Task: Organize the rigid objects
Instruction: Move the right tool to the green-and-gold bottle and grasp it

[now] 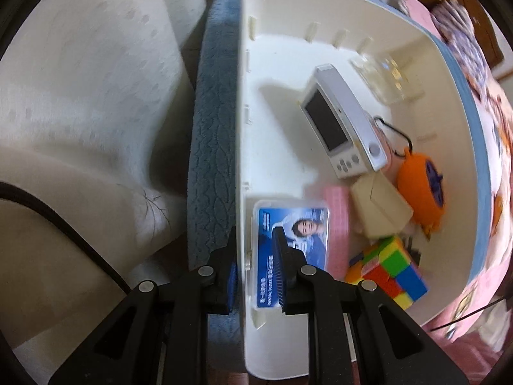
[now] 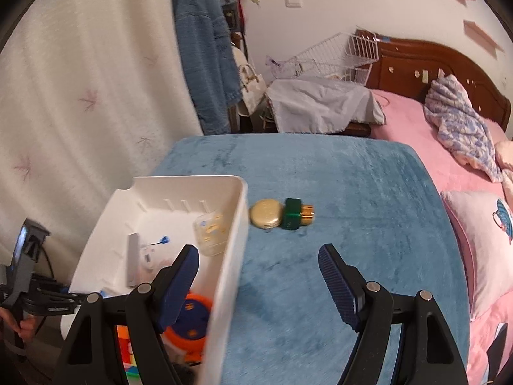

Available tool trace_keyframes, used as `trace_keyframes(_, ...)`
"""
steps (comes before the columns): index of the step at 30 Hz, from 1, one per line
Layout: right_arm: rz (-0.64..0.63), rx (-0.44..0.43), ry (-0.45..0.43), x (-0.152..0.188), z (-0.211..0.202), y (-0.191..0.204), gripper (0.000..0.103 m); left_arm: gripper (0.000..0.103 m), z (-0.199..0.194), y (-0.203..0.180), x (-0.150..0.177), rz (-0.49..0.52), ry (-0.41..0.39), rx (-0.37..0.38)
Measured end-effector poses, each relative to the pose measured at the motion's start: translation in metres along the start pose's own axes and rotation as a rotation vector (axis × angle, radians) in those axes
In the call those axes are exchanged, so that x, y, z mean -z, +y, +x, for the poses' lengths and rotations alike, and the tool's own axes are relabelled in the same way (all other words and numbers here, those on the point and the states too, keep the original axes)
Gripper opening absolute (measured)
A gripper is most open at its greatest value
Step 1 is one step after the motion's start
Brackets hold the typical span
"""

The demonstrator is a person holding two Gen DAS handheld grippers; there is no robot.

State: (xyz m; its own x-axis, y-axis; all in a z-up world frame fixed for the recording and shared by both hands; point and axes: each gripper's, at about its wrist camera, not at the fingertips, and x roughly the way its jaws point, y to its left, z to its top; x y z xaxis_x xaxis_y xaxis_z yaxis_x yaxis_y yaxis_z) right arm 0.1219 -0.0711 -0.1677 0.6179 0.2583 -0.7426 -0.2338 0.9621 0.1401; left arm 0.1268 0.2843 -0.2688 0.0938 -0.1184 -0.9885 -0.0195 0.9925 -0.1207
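The left hand-held gripper [image 1: 253, 276] pinches the white bin's wall [image 1: 242, 192], steadying it on the blue table [image 2: 336, 256]. The right hand-held gripper [image 2: 258, 276], spread and empty, must next reach the gold compact [image 2: 265, 214] (or the green bottle [image 2: 295, 213]) just beside the bin.

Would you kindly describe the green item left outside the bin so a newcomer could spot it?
Find the white bin on the blue blanket. Just past its far corner lie two small things side by side. Yours is the green bottle with a gold cap, lying beside the round gold compact.
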Motion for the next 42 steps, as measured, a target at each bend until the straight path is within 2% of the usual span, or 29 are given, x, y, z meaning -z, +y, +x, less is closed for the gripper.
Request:
trace_keyframes(7,0.057,-0.041,0.062,-0.010,0.042,-0.044,0.078,0.019,0.004,0.000,-0.010,-0.088,-0.002,-0.023)
trace_keyframes(14,0.092,-0.085,0.105,-0.022,0.089,-0.069,0.078,0.019,0.005,0.008,-0.012,-0.160,-0.009,-0.054)
trace_keyframes(22,0.106,-0.113,0.143,-0.033,0.135,-0.078,0.078,0.019,0.002,0.003,-0.006,-0.227,-0.005,-0.098)
trace_keyframes(32,0.130,-0.160,0.176,-0.036,0.169,-0.083,0.077,0.019,0.006,-0.003,-0.009,-0.261,0.013,-0.135)
trace_keyframes(41,0.137,-0.191,0.208,-0.035,0.183,-0.081,0.055,0.019,0.010,-0.016,-0.013,-0.262,0.018,-0.160)
trace_keyframes(42,0.140,-0.197,0.212,-0.035,0.183,-0.081,0.050,0.019,0.011,-0.017,-0.013,-0.262,0.018,-0.165)
